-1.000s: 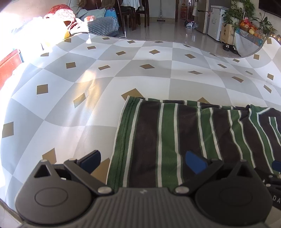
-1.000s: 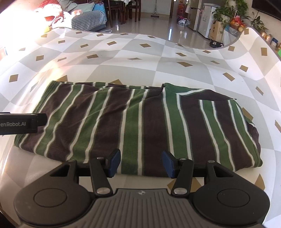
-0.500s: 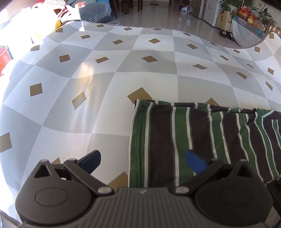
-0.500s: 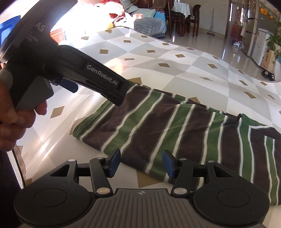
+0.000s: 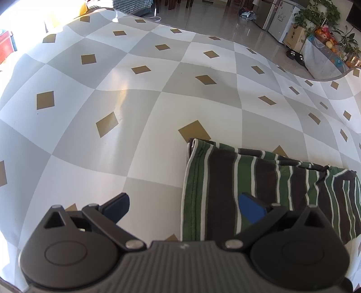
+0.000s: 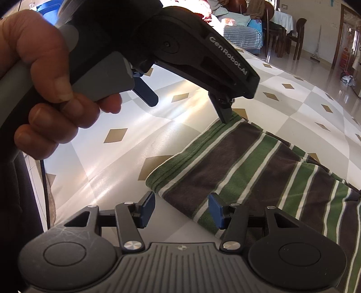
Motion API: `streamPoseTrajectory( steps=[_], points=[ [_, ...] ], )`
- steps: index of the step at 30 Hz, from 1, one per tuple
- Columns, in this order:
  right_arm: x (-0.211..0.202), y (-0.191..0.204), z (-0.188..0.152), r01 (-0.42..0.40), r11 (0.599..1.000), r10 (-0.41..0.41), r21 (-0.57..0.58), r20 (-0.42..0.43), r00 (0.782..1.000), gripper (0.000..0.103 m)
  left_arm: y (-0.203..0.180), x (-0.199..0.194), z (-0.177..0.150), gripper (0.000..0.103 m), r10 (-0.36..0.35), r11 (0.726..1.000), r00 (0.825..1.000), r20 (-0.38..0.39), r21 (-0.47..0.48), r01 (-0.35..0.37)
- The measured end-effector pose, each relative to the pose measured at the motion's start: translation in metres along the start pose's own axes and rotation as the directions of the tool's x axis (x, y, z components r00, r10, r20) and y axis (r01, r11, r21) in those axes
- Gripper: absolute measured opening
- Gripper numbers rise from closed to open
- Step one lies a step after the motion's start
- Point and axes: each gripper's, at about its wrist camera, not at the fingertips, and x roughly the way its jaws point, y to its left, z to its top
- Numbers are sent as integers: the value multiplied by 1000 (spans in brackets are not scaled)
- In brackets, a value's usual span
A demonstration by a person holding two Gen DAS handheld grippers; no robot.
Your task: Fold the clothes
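Note:
A folded shirt [image 5: 259, 191] with green, brown and white stripes lies flat on the table. In the left wrist view its left hem sits between the fingers of my left gripper [image 5: 183, 207], which is open and holds nothing. In the right wrist view the shirt [image 6: 259, 171] fills the right half. Its near left corner lies between the blue pads of my right gripper [image 6: 181, 209], also open and just above the cloth. The left gripper [image 6: 188, 110] shows here too, held by a hand [image 6: 45, 78], with one fingertip [image 6: 225, 118] at the shirt's far left corner.
The tablecloth [image 5: 135, 101] has grey and white checks with gold diamonds and stretches far to the left and back. Beyond the table edge [image 5: 225, 33] are a tiled floor, a fridge [image 5: 279, 15], plants and fruit [image 5: 327, 40]. Dining chairs [image 6: 291, 33] stand further back.
Both grippers have shifted to the shirt's left end. The right gripper swung left to the near corner and the left gripper now hangs over the far corner. Both stay open.

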Motion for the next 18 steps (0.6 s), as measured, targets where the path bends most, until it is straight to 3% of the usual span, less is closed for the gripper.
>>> streamPoseTrajectory(
  steps=[6, 15, 18],
  points=[
    [17, 13, 4, -23, 999, 23, -40, -13, 1000, 50, 4, 5, 2, 103, 10, 999, 1000, -5, -35, -11],
    [28, 24, 0, 17, 992, -14, -127, 27, 1000, 50, 6, 14, 2, 103, 17, 998, 999, -29, -62, -18],
    [28, 22, 1, 27, 993, -23, -114, 37, 999, 40, 6, 17, 2, 103, 10, 997, 999, -36, -71, -13]
  ],
)
